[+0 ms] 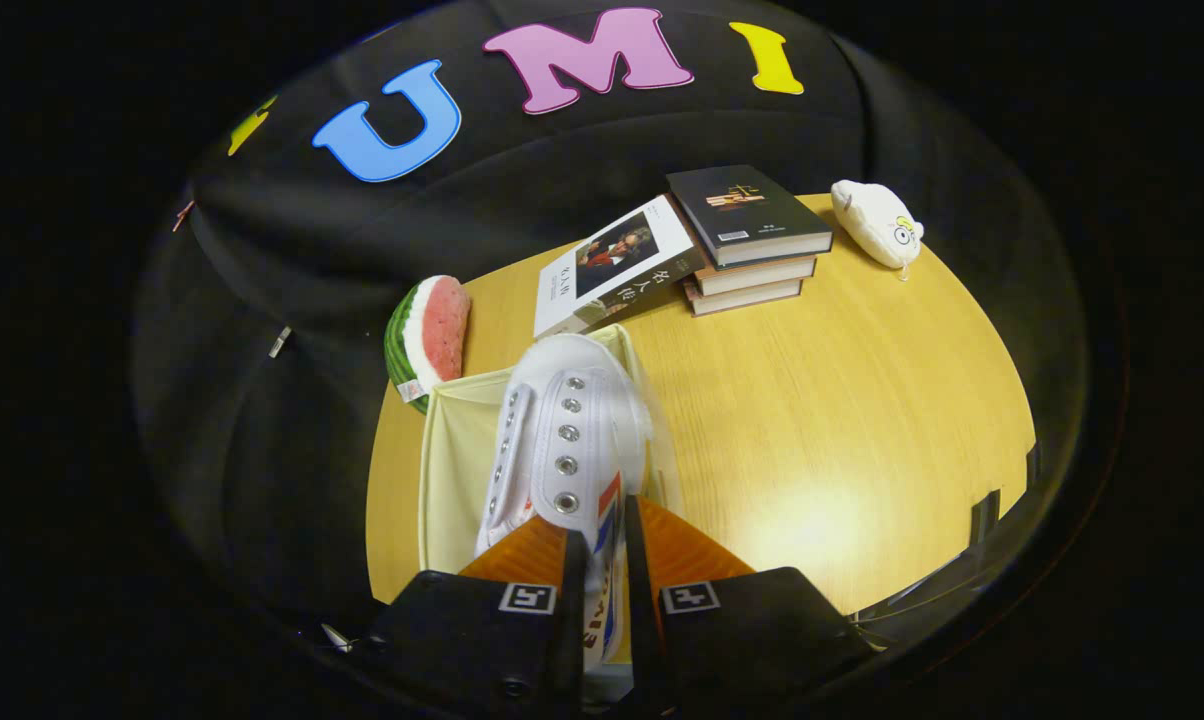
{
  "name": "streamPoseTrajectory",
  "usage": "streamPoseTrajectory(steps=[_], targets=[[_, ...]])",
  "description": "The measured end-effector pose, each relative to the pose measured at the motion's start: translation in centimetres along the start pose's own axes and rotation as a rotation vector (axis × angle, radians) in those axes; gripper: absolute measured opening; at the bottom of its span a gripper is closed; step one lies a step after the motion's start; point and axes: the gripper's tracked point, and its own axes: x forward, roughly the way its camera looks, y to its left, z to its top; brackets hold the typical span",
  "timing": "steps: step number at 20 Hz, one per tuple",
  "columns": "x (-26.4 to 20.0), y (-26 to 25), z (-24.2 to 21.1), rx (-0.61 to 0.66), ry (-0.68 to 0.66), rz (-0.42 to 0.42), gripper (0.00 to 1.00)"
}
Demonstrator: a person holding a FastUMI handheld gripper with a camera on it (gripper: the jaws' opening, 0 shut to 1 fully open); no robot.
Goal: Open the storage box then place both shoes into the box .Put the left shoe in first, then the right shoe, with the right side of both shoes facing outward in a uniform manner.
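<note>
Single fisheye camera rides on claw [602, 560], looks forward and steeply down along fingers. Close over white shoe [562, 440] and storage box [452, 470]; desk [842, 400] beyond, booth wall behind.

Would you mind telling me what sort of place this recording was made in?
Probably a staged recording booth, not a lived-in room: black cloth walls in a wooden table set with props, a stack of books and a plush watermelon slice. The gripper holds a white shoe over a cream storage box.
</note>
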Motion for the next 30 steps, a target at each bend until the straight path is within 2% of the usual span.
streamPoseTrajectory(steps=[2, 5, 12, 16, 19, 21, 24, 25, 27, 30], targets=[[-0.8, 1.9, 0.4, 0.01, -0.016, 0.068, 0.54], [-3.0, 3.2, 2.9, -0.039, -0.101, 0.099, 1.0], [-9.9, 2.5, 8.9, -0.249, -0.356, 0.09, 0.99], [-15.0, 0.9, 12.6, -0.306, -0.54, 0.062, 0.99], [-19.5, -1.0, 16.3, -0.366, -0.723, -0.01, 0.99], [-23.2, -2.0, 17.9, -0.363, -0.828, -0.046, 0.99], [-28.9, -5.3, 21.0, -0.36, -1.05, -0.17, 0.99], [-30.3, -5.5, 21.0, -0.359, -1.096, -0.168, 0.99], [-30.3, -5.6, 19.5, -0.346, -1.115, -0.136, 0.99], [-29.0, -7.0, 18.5, -0.327, -1.053, -0.08, 0.99]])
